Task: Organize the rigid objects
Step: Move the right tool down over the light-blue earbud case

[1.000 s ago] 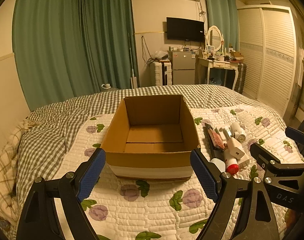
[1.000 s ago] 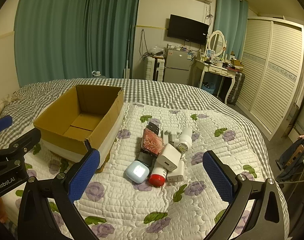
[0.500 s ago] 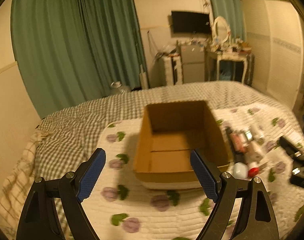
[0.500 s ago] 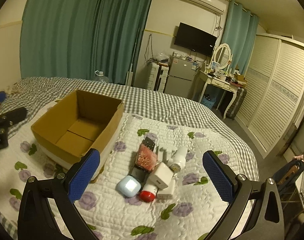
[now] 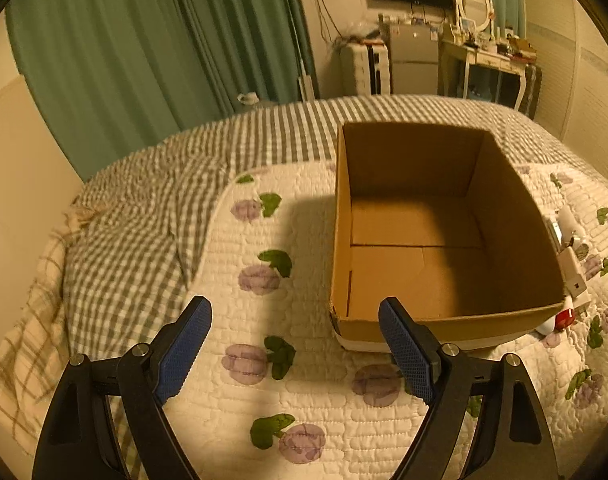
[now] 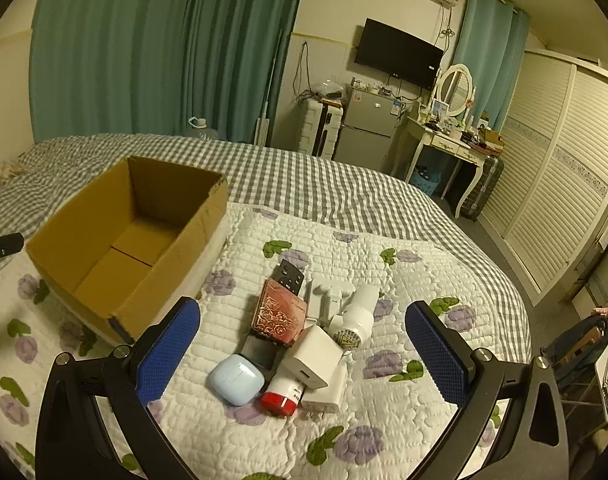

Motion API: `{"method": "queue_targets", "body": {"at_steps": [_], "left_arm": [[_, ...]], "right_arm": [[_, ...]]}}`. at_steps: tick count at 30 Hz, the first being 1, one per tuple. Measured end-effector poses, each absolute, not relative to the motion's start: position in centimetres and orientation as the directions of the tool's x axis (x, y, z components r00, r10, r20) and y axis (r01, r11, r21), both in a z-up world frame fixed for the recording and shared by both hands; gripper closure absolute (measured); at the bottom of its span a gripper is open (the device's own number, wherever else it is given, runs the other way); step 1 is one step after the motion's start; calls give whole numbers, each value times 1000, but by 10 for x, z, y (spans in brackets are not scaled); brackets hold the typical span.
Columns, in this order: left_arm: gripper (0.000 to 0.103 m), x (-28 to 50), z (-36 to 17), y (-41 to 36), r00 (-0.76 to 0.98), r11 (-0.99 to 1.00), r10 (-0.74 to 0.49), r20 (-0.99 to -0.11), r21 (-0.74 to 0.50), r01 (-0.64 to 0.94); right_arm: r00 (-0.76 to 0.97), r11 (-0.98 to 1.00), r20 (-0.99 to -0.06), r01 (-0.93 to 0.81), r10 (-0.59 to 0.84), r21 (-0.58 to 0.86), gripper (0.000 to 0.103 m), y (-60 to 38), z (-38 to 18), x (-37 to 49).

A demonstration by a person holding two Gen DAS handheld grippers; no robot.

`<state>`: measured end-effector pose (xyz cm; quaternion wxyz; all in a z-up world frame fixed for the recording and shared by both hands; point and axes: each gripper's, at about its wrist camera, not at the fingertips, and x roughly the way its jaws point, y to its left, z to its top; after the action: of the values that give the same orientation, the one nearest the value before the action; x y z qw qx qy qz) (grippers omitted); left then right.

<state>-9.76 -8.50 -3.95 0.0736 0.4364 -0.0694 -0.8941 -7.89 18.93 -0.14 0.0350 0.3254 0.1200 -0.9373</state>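
While both tools are hanging over the white quilted bedspread with purple flowers (image 6: 384, 256), the right gripper (image 6: 302, 354) is spreading its blue-padded jaws wide and holding nothing; the left gripper (image 5: 295, 354) is doing the same near the box corner.

Nearest the right gripper, a cluster is lying touching: pale blue rounded earbud case (image 6: 236, 379), red-capped white tube (image 6: 282, 397), white square charger block (image 6: 313, 356). Behind these, a dark red patterned flat box (image 6: 280, 314) is overlapping a black remote control (image 6: 290, 274); a white cylindrical bottle (image 6: 355, 314) is lying on its side.

All are looking light and stiff. The earbud case is probably slippery, so pinching across its flat faces seems best. The bottle may roll; grip across its barrel.

Further left, the open brown cardboard box (image 6: 176, 258) is sitting empty.
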Motion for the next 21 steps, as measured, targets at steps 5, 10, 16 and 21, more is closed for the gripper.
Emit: {"method": "queue_targets", "body": {"at_steps": [5,10,16,21], "left_arm": [[25,-113,-48,-83,-585,-978,-193,-788,199,55],[70,-125,-61,-76,-542,-985,-138,-829,170,-9],[94,-127,-63,-71,-530,-979,-148,-835,198,-40],[95,-119,-59,-74,-502,-983,-114,-857,169,-66]], "right_arm": [[-756,-967,-655,162,7,-197,0,192,-31,-89],[-717,-967,-696,194,-25,-165,0,191,-56,-98],[-658,-964,-748,242,-82,-107,1,188,-81,-100],[-593,-944,-792,323,-145,-69,16,174,-100,-101]]}}
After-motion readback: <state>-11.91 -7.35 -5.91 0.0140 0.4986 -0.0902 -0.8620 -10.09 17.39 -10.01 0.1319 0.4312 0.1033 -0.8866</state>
